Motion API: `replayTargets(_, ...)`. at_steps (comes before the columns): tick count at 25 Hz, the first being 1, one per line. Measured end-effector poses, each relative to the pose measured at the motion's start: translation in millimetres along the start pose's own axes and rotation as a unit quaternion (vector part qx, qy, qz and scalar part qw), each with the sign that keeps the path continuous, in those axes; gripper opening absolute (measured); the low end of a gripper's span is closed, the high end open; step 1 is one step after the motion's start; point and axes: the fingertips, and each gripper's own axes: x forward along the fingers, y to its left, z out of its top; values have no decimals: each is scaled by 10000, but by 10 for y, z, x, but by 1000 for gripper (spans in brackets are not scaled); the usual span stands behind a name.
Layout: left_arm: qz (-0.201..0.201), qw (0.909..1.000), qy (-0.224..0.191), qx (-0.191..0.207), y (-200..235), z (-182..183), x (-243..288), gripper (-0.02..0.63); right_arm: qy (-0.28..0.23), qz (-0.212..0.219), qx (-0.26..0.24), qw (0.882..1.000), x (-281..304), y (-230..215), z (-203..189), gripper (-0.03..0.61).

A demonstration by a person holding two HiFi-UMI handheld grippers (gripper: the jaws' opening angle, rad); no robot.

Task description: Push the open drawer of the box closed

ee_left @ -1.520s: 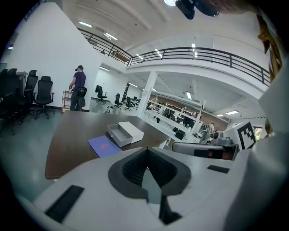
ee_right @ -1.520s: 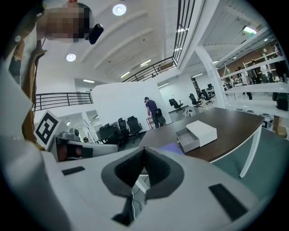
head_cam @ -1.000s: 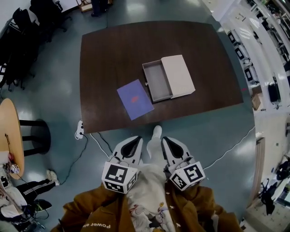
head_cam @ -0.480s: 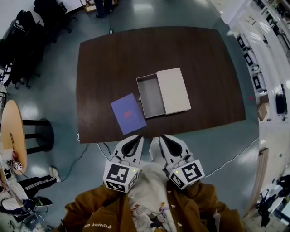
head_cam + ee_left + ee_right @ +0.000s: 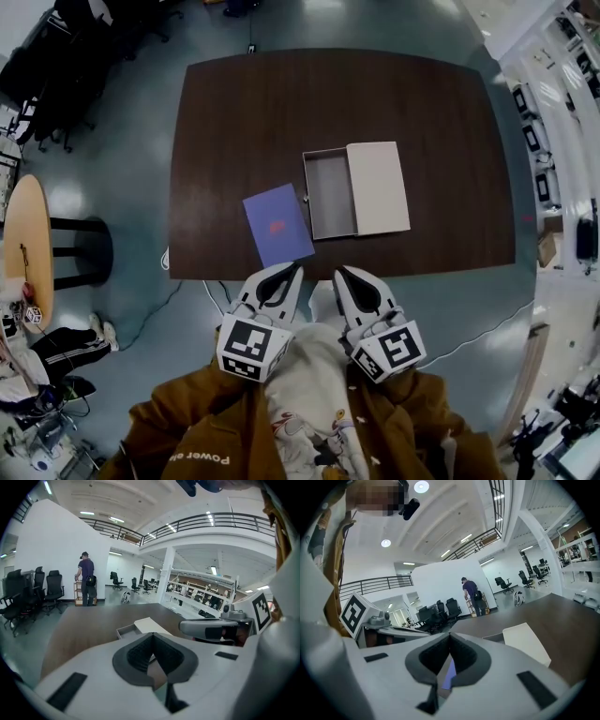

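Dark table carries the box right of centre, drawer jutting leftward; a purple booklet lies beside its front. Your left gripper and right gripper hover clenched, empty, at the near edge.

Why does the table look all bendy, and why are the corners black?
Head view: a wide lens bows the table edges; lights glare off the shiny floor. Left gripper view and right gripper view: a similar lens leaves black corners and makes the left tool and right tool look huge.
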Motion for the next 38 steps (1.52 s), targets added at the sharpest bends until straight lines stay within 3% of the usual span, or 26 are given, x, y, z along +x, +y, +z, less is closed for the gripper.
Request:
replayTargets(10,-234,9997,32,63,301,2,74,6,108,-283,-109,9995,236,22,-51,2)
replayTargets(14,-504,9971,364,440,413,-94,210,9,96,-373,-90,9992,249,42,13,2)
replayTargets(17,-665,9915,683,887,569,-275,416,104,121,-458,-91,9988,266,31,3,2)
replayTargets(25,-842,9638,1100,2278,965,-593,991,121,190,-737,-48,9971,322,-71,-59,2)
replayTargets(38,-1233,9051,1792,3654,1072,-901,1583,121,179,-1079,194,9938,274,-163,-98,2)
